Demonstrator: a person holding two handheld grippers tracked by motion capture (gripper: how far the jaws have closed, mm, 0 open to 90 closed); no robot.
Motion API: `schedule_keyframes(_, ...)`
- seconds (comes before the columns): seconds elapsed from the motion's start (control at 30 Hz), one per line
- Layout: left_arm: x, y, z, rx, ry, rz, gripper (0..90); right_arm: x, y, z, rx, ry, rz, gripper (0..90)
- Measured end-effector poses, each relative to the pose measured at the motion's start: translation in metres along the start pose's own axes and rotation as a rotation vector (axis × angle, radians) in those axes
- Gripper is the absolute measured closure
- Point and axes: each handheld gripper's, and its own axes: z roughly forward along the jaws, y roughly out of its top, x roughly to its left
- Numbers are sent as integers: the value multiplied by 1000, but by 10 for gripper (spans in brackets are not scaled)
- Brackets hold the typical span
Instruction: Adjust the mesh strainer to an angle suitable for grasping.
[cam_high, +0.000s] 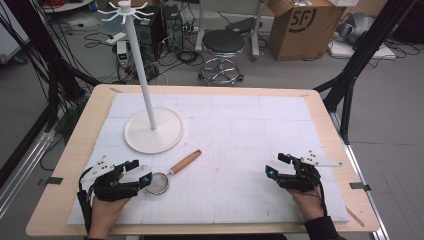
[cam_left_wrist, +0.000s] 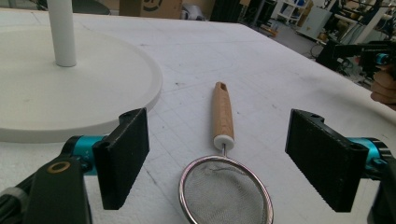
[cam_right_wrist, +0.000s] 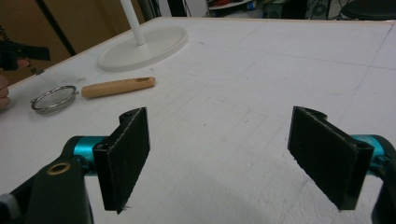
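holding both tools low at the near edge, you have the left gripper (cam_high: 139, 171) spread wide, its jaws either side of the strainer (cam_high: 159, 182), not touching it. your right gripper (cam_high: 277, 165) is wide too, over bare white mat (cam_high: 240, 130). the strainer's wooden handle (cam_high: 185, 162) points toward the round base of the white stand (cam_high: 153, 130). beyond the table (cam_high: 320, 107): grey floor, a black stool (cam_high: 223, 42), and a cardboard box (cam_high: 305, 22) printed "sf".

We note a cardboard box (cam_high: 300, 27), a black stool (cam_high: 223, 46) and tangled cables (cam_high: 165, 55) on the floor beyond the table (cam_high: 75, 145).
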Motion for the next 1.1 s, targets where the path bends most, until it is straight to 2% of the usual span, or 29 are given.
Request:
schedule_keyframes(0.27,0,-1,0,0,4,-3,222,2,2,6,1,9,12,207)
schedule_keyframes(0.43,1,-1,0,2,7,-4,222,5,5,13,11,28,4,271)
schedule_keyframes(0.8,0,-1,0,4,0,-2,235,4,6,14,12,29,12,267)
schedule_keyframes(0.9,-1,-1,0,4,-15,3,355,4,5,15,15,30,11,260)
schedule_keyframes(1.0,-5,2,6,30,-8,1,537,4,6,14,10,28,13,258)
schedule_keyframes(1.03,-6,2,7,38,-15,0,541,3,6,14,8,28,14,258)
schedule_keyframes(1.1,-8,4,10,44,-17,9,615,3,6,13,3,29,13,258)
